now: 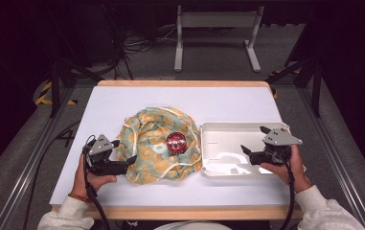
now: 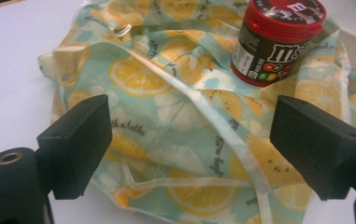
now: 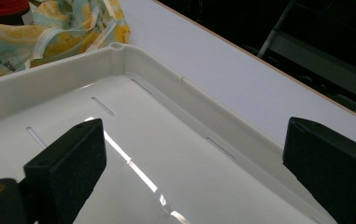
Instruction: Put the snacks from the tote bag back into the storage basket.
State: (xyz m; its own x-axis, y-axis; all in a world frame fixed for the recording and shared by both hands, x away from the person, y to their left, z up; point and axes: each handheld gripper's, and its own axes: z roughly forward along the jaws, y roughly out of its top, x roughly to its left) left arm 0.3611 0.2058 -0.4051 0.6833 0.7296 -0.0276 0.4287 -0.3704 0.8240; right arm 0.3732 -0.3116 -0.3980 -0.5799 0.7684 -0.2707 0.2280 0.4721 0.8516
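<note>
Big white table [image 1: 122, 103] first, wood-edged, running from the person's seat toward twelve o'clock. Dead centre sits a rumpled lemon-print cloth [image 1: 144, 139], teal and yellow with pale ribbon ties, bunched up like an opened pouch. At three o'clock from it, its edge just beside the fabric, lies a shallow white plastic tray [image 1: 228, 132], bare inside apart from moulded slots; my guess is it's parked there as the drop-off spot, within easy reach of the right hand.

Now the tools. The left gripper [image 1: 122, 155] sits at nine o'clock of the cloth, jaws spread wide and grasping nothing, tips right at the fabric's rim. From its own camera the cloth [image 2: 180, 121] fills the gap between the black jaws, which looks to me like a line-up for a pinch on that near fold. The right gripper [image 1: 254, 141] hovers over the tray, jaws likewise released and empty; its camera looks straight down onto the tray floor [image 3: 166, 154].

Smallest piece: an M&M's candy jar [image 1: 176, 142], red lid, brown label, standing upright on the cloth at about three o'clock of its centre, a touch toward the tray. Seen from the left gripper, the jar [image 2: 274, 39] stands beyond the jaws, untouched.
</note>
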